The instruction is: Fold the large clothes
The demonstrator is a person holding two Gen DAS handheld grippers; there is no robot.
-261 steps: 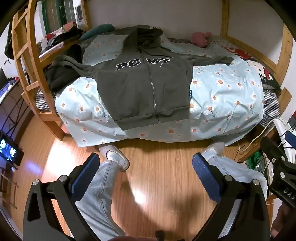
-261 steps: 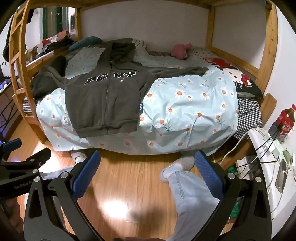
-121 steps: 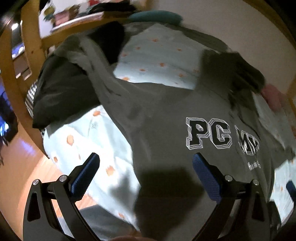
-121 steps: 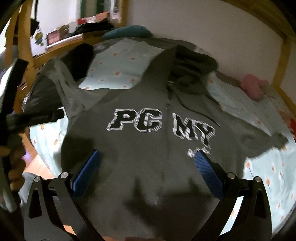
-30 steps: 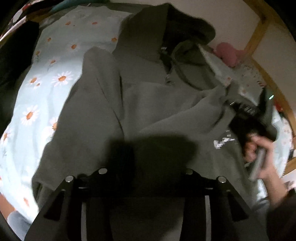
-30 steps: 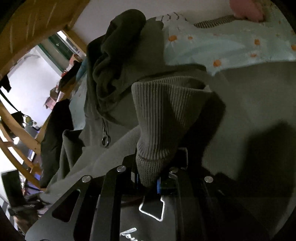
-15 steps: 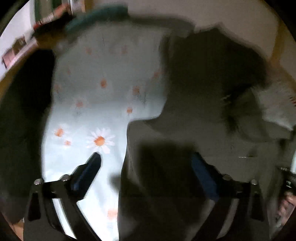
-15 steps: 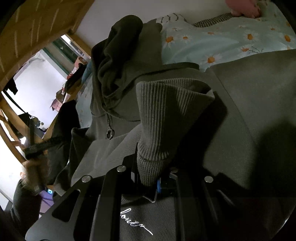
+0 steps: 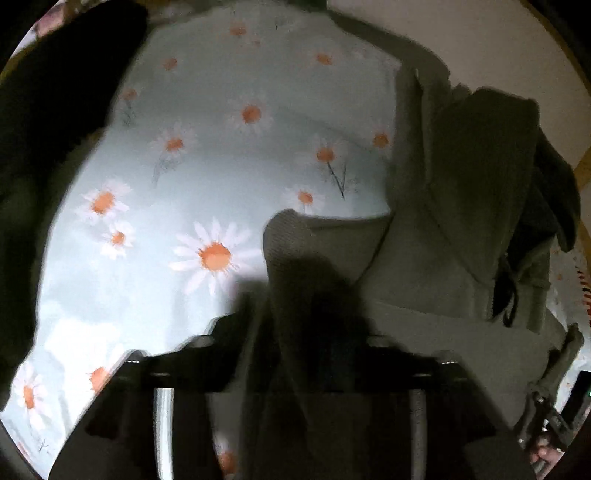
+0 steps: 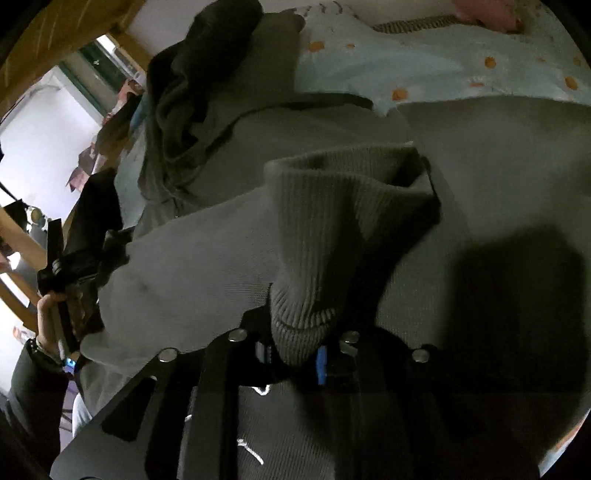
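Note:
The dark grey-green hoodie [image 9: 461, 240] lies on the daisy-print duvet [image 9: 184, 166], its hood [image 9: 517, 147] bunched at the right. A ribbed sleeve end [image 9: 306, 236] runs down between the fingers of my left gripper [image 9: 303, 332]. Its jaws are opening, and in this dark, blurred picture the cloth fills the gap. In the right wrist view the hoodie [image 10: 480, 166] fills the frame. Its ribbed cuff [image 10: 332, 206] stands between the blue pads [image 10: 321, 363] of my right gripper [image 10: 291, 356], whose jaws are opening with the cuff still touching both pads.
A black garment [image 9: 48, 110] covers the duvet's left edge. A pink plush toy [image 10: 487, 14] lies by the wall, and the wooden bed frame [image 10: 55, 33] rises at the upper left. A person's hand [image 10: 48, 306] holds the other gripper at the hoodie's far side.
The left gripper has swung left over the duvet, and its fingers now stand closer together around the sleeve end. The right gripper's pads have parted slightly round the cuff.

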